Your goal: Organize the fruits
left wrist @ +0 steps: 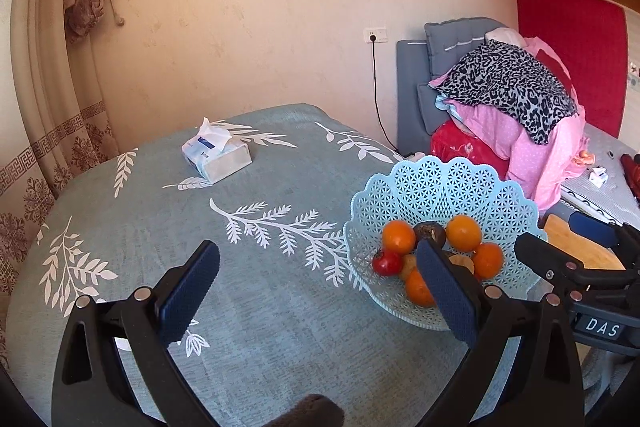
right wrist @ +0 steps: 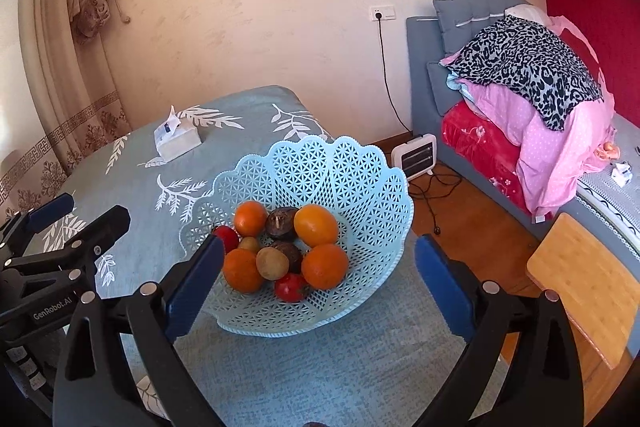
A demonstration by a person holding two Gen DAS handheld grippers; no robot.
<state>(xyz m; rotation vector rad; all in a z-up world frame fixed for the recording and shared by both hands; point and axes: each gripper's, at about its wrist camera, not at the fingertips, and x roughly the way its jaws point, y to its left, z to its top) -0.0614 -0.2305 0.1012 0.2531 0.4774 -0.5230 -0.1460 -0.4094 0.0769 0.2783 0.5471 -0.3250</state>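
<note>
A light blue lattice basket (right wrist: pixel 360 163) (left wrist: pixel 440 183) stands on the table's right part. It holds several oranges (right wrist: pixel 316 225) (left wrist: pixel 398 237), two red tomatoes (right wrist: pixel 291 287), dark brown round fruits (right wrist: pixel 281 223) and small tan fruits (right wrist: pixel 272 263). My right gripper (right wrist: pixel 316 283) is open and empty, just in front of the basket with its fingers on either side of it. My left gripper (left wrist: pixel 320 287) is open and empty above the tablecloth, left of the basket; its right finger (left wrist: pixel 448 291) overlaps the basket's front in view.
A tissue pack (left wrist: pixel 216 155) lies at the table's far side on the blue leaf-patterned cloth (left wrist: pixel 160 227). A wooden stool (right wrist: pixel 588 279) stands right of the table. A small heater (right wrist: pixel 416 155) and cable lie on the floor. A bed with piled bedding (right wrist: pixel 528 95) is at the right.
</note>
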